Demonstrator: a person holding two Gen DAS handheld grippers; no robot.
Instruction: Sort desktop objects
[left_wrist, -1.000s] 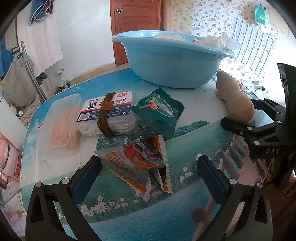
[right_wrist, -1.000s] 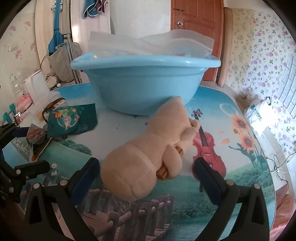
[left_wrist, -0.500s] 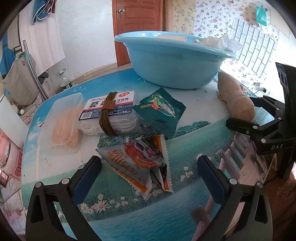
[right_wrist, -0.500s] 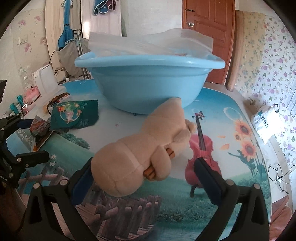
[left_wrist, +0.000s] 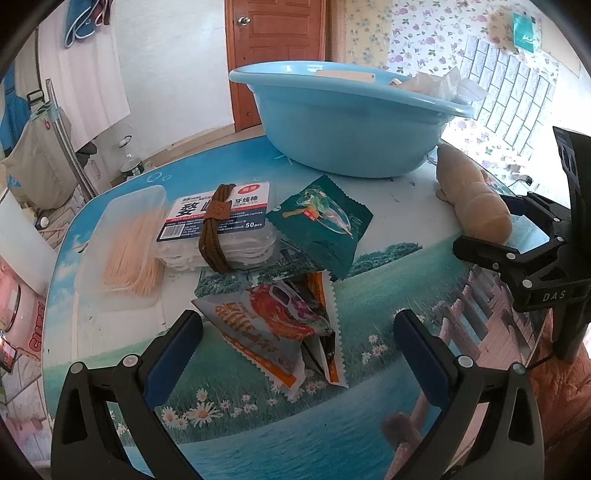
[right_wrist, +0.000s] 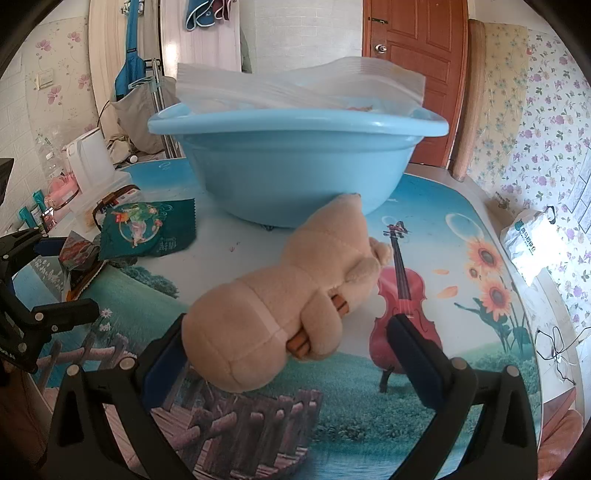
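1. Here, in the left wrist view, the left gripper (left_wrist: 295, 336) hangs wide apart and empty at the bottom of the frame, with the snack packets (left_wrist: 280, 325) lying between its fingers on the table (left_wrist: 388, 288). They look light, crinkly and slippery; a pinch on a sealed edge seems the safest hold.
2. Above them, centre left, lie a green packet (left_wrist: 321, 225), a floss box (left_wrist: 221, 225) with a brown band, and a toothpick box (left_wrist: 125, 247). The blue basin (left_wrist: 343, 122) stands at the upper centre, the toy (left_wrist: 472, 199) at the right.
3. In the right wrist view, the right gripper (right_wrist: 291, 347) is spread and grips nothing; the toy (right_wrist: 288, 302) lies at centre, its round end against the left finger (right_wrist: 166, 350). It looks soft, light and squashy, best squeezed across its thick body.
4. The table is a glossy printed top, likely slick. A wooden door (right_wrist: 413, 74) and flowered wallpaper stand behind the basin (right_wrist: 295, 170).
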